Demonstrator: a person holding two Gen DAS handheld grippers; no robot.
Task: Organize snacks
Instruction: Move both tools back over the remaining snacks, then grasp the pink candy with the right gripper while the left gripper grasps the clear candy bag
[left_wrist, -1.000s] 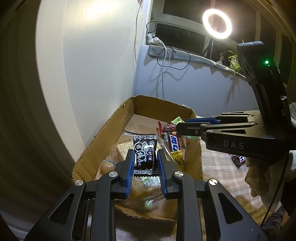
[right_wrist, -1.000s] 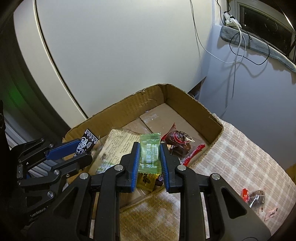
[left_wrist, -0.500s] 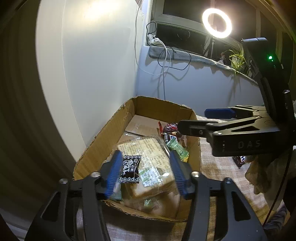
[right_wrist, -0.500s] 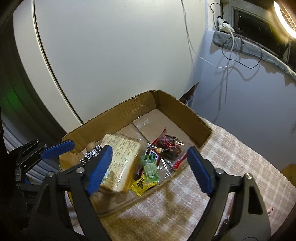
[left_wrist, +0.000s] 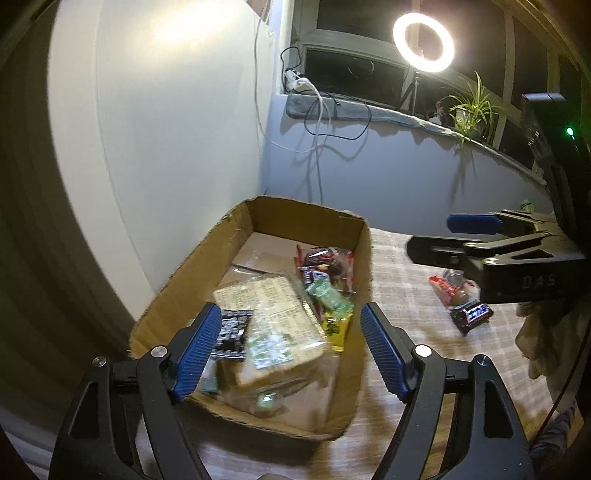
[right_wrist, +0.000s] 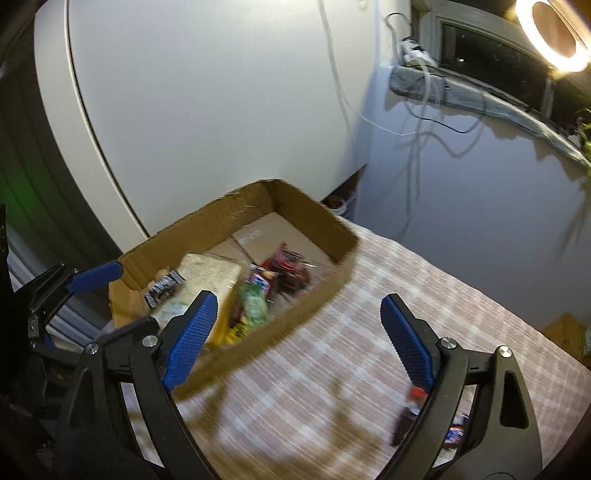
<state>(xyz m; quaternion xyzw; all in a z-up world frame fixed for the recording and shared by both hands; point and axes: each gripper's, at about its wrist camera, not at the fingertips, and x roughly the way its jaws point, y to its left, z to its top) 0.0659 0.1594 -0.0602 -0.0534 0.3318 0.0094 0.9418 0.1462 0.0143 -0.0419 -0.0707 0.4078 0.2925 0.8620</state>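
Observation:
A cardboard box (left_wrist: 364, 258) (right_wrist: 314, 210) on the checked tablecloth holds several snacks. The black-and-white packet (left_wrist: 231, 334) (right_wrist: 164, 286) lies on a large clear biscuit pack (left_wrist: 269, 317) (right_wrist: 207, 277). The green packet (left_wrist: 328, 301) (right_wrist: 253, 304) lies beside red and dark wrappers (left_wrist: 325, 258). My left gripper (left_wrist: 290, 345) is open and empty above the box's near end. My right gripper (right_wrist: 295, 326) is open and empty, over the box's right wall and the cloth; it also shows in the left wrist view (left_wrist: 465, 236).
Loose snacks lie on the cloth right of the box: a red-wrapped one (left_wrist: 448, 290) and a dark bar (left_wrist: 472, 315); more wrappers (right_wrist: 413, 410) sit by my right finger. A white wall stands behind the box. A ring light (left_wrist: 423, 42), cables and a plant are on the windowsill.
Both grippers opened: the left let go of the black-and-white packet, the right the green packet, and both now lie in the box. Both grippers have pulled back and to the right.

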